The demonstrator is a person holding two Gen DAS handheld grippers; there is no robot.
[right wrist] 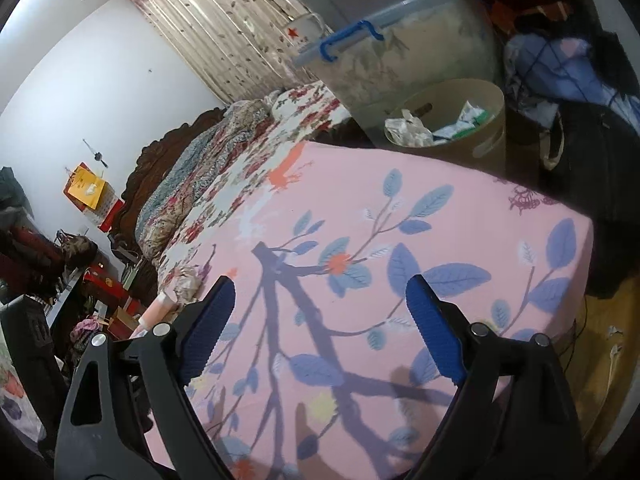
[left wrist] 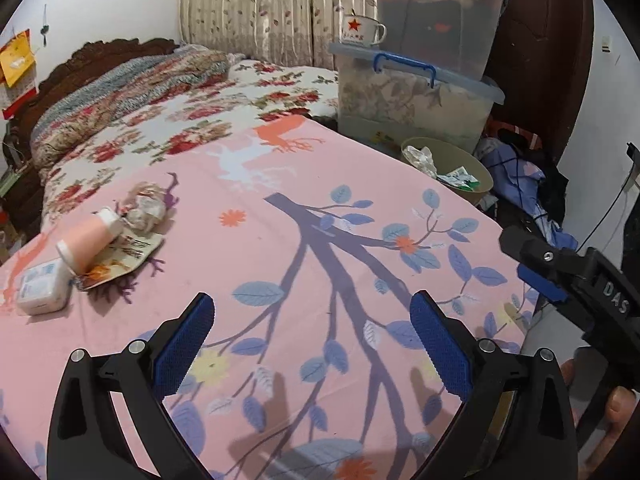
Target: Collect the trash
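Trash lies in a small heap at the far left of the pink sheet (left wrist: 320,264) on the bed, seen from the left wrist view. Going from left to right in this heap: a white box (left wrist: 40,286), then a pink cup (left wrist: 90,238) lying on its side with its long axis running from lower left to upper right, then a flat printed wrapper (left wrist: 128,254) under the cup, and last a crumpled clear bag (left wrist: 146,206) just behind. All four touch or nearly touch each other.

The left gripper (left wrist: 312,344) hangs over the middle of the sheet with its blue fingers (left wrist: 184,344) wide apart and nothing between them. The heap is to the left of these fingers and a little farther ahead, so this gripper probably has to swing left to reach it.

More to the right, the right gripper (right wrist: 320,328) is also wide, its fingers empty over the leaf pattern. In its own view only the pink cup (right wrist: 156,312) and the crumpled bag (right wrist: 188,284) show, at the left side behind its left finger, so the heap is farther from it. The left hand seems the nearer one for the next pick.

At the far right, beyond the bed edge, stands the beige bin (left wrist: 484,172), with some paper and wrappers already inside. It lies ahead and to the right of both grippers, nearer to the right one.
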